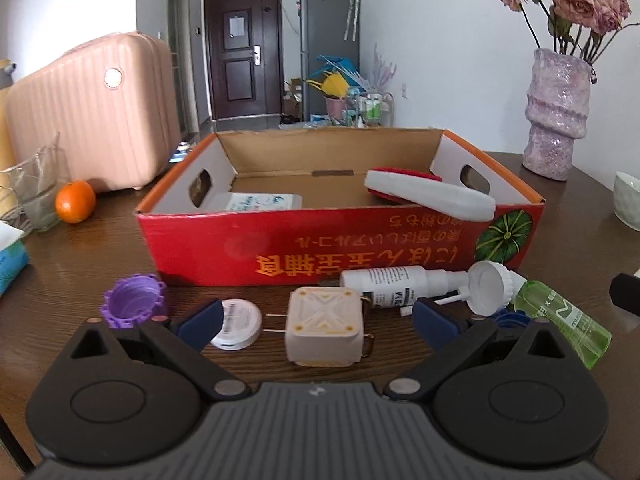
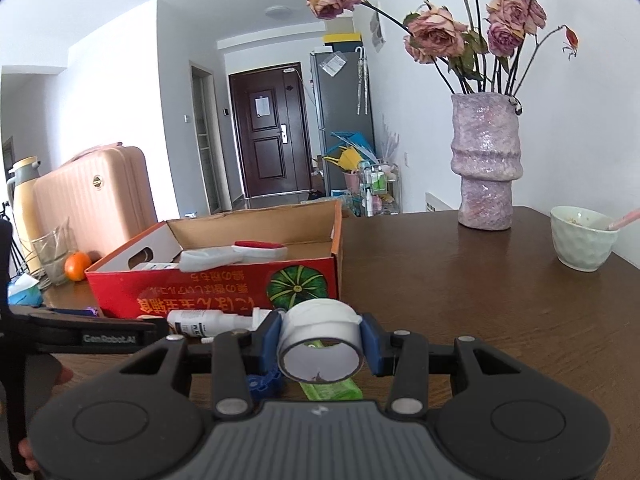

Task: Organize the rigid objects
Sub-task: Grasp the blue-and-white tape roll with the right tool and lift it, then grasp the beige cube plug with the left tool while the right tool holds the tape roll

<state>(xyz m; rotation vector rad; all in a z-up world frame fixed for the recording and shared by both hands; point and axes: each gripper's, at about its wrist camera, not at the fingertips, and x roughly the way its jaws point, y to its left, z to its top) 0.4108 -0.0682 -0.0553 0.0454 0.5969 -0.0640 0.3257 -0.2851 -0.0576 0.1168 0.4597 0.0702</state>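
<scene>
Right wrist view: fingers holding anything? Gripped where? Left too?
The right gripper clamps the white jar by its round side wall, mouth toward the camera. The left gripper is open and holds nothing; the beige square charger lies between its fingers.

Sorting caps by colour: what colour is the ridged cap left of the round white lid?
Purple cap, clearest in the left wrist view.

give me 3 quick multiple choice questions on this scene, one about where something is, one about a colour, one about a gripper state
1. Where is the orange?
A. in the box
B. on the table left of the box
C. in the bowl

2. What colour is the ridged cap?
A. purple
B. green
C. yellow

3. What is the right gripper doing?
A. open, holding nothing
B. shut on the spray bottle
C. shut on the tape roll

Answers:
1 B, it sits on the table beside the box.
2 A, it is plainly purple.
3 C, both fingers press the tape roll.
</scene>
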